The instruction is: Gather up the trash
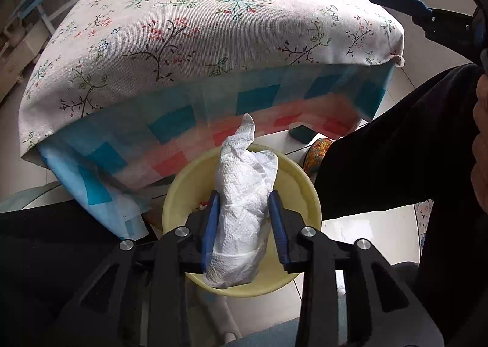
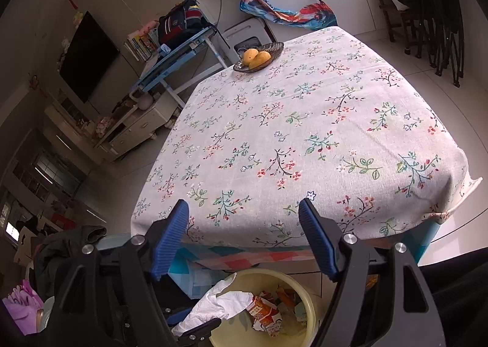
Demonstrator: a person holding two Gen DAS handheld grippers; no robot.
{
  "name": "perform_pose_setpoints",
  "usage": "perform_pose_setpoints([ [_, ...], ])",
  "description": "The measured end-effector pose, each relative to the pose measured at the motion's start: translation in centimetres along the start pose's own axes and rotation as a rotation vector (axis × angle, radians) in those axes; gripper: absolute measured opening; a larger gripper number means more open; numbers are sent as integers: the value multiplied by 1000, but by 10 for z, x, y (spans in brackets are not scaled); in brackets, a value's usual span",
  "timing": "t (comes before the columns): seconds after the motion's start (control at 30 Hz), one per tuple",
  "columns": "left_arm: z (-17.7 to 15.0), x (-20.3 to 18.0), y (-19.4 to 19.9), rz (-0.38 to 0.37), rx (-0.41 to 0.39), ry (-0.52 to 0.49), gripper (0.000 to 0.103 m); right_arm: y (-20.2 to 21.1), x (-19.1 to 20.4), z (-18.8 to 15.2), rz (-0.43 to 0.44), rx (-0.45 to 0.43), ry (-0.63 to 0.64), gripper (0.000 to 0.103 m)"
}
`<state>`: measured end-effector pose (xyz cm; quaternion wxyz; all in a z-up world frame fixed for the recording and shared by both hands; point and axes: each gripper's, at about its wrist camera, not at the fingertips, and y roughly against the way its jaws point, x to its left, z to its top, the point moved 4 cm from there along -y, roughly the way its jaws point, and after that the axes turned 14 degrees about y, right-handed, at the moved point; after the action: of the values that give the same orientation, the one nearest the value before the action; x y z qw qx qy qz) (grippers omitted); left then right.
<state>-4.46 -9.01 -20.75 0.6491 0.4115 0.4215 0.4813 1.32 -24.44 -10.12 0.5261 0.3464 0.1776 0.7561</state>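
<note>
The left gripper (image 1: 244,225), its jaws loosened around a crumpled white tissue (image 1: 241,219), hangs over a yellow bin (image 1: 302,194) of scraps below the table's near edge, while the right gripper (image 2: 244,237) gapes empty above the flowered tablecloth (image 2: 305,121).

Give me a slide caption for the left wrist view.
Left gripper over yellow bin, crumpled paper towel between its blue fingers.
</note>
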Motion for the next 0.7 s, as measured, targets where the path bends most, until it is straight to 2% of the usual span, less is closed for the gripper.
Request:
perform_pose_setpoints([
  [0.03,0,0,1,6,-3,1,43,0,0,0,-4,-1,1,73],
  [0.2,12,9,15,23,-85,53,50,3,-4,2,-39,-15,13,76],
  [0.3,28,13,41,45,-230,82,58,7,-5,5,-80,-32,30,78],
  [0.47,53,21,100,88,-519,123,80,21,4,16,-189,-117,120,82],
  [0.57,65,30,125,92,-610,166,81,30,13,25,-255,-188,189,89],
  [0.7,78,40,148,96,-676,202,85,36,21,34,-318,-257,276,91],
])
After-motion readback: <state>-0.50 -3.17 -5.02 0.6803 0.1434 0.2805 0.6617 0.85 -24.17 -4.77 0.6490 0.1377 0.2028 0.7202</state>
